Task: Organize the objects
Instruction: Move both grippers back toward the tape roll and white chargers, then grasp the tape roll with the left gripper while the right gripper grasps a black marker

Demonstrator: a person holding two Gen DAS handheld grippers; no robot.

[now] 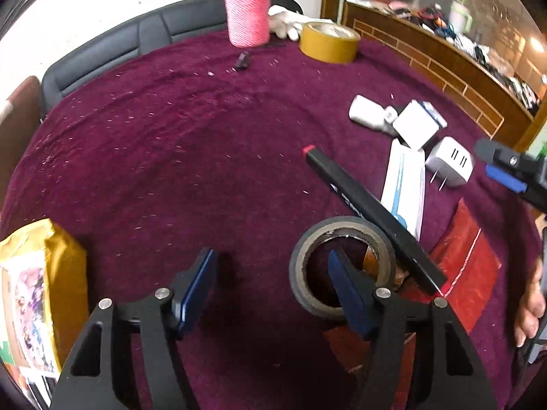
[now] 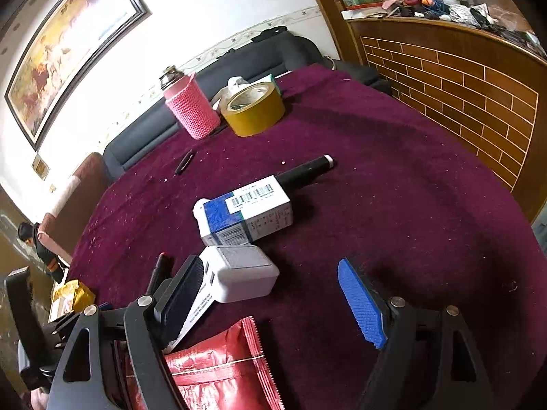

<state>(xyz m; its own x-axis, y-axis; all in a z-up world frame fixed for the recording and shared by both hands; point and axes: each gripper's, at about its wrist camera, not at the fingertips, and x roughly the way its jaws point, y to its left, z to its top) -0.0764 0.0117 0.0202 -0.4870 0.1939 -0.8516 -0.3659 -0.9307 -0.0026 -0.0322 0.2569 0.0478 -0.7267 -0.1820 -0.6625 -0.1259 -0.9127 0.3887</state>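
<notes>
Left wrist view: My left tongs [image 1: 270, 283] hang over the desk [image 1: 177, 143], which is covered in a purple cloth. The jaws stand partly apart. One blue pad [image 1: 345, 287] sits inside the hole of the black tape roll [image 1: 297, 273], the other pad outside it to the left, so the near wall of the roll lies between them. I cannot tell whether either pad presses on the roll. A black marker [image 1: 369, 212] with a red end lies tilted across the far rim of the roll. Beside it are a long white box [image 1: 407, 184], a white charger [image 1: 451, 164], a small white carton [image 1: 417, 126] and a red foil pouch [image 1: 468, 266]. A pink-sleeved bottle [image 1: 248, 17] and a yellow tape roll [image 1: 330, 42] stand at the far edge. A yellow packet [image 1: 37, 280] lies at the near left.

Right wrist view: My right tongs [image 2: 273, 294] stand wide apart and hold nothing. The white charger [image 2: 242, 273] lies just beside the left pad. The blue-and-white carton [image 2: 246, 212] is beyond it, with a second black marker [image 2: 304, 171] behind. The red foil pouch [image 2: 218, 372] lies below.
</notes>
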